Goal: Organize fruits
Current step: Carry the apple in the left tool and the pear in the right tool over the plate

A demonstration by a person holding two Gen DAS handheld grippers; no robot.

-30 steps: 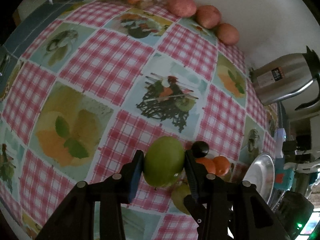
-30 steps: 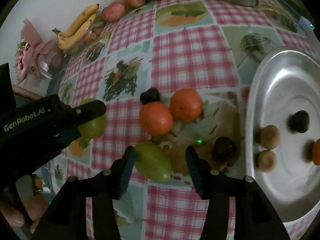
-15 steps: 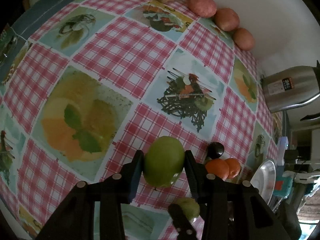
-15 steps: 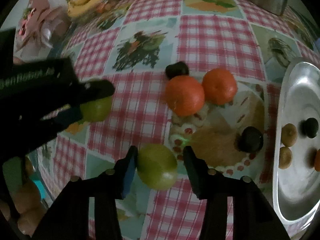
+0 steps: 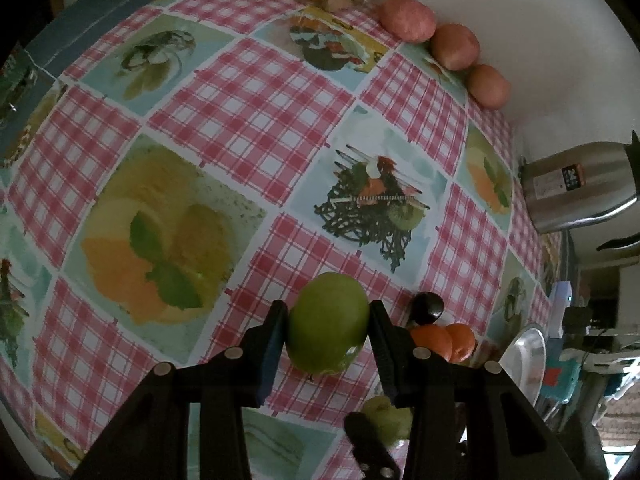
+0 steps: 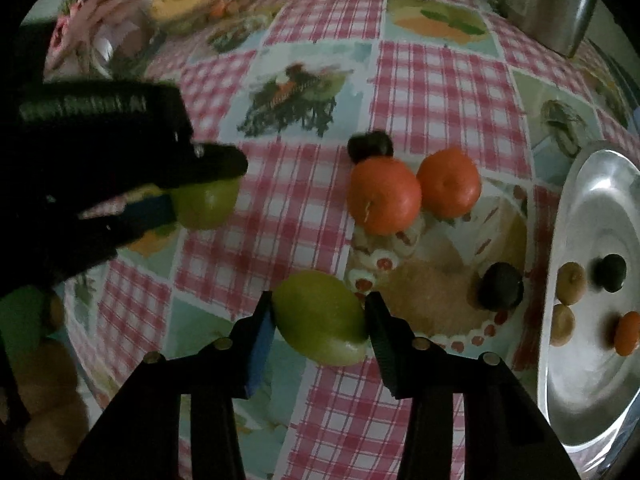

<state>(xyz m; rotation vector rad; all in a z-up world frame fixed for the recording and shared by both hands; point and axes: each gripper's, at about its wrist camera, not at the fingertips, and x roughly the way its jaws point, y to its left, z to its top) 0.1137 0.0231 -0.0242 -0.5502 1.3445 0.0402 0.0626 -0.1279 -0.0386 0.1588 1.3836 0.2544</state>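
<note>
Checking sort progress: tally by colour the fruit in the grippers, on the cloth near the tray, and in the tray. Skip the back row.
Green fruit: 2, one in the left gripper, one in the right gripper, whose jaws have just been closing on it
Orange fruit: 3, cloth 2, tray 1
Dark fruit: 3, cloth 2, tray 1
Brown fruit: 2, both in tray
Total: 10

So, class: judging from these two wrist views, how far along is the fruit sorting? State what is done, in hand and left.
Done: a few small fruits already lie in the metal tray. In hand: the left tool grips one green apple; the right tool, whose jaws have just been closing, now clamps a second green fruit. Left: two oranges and two dark fruits on the tablecloth.
</note>
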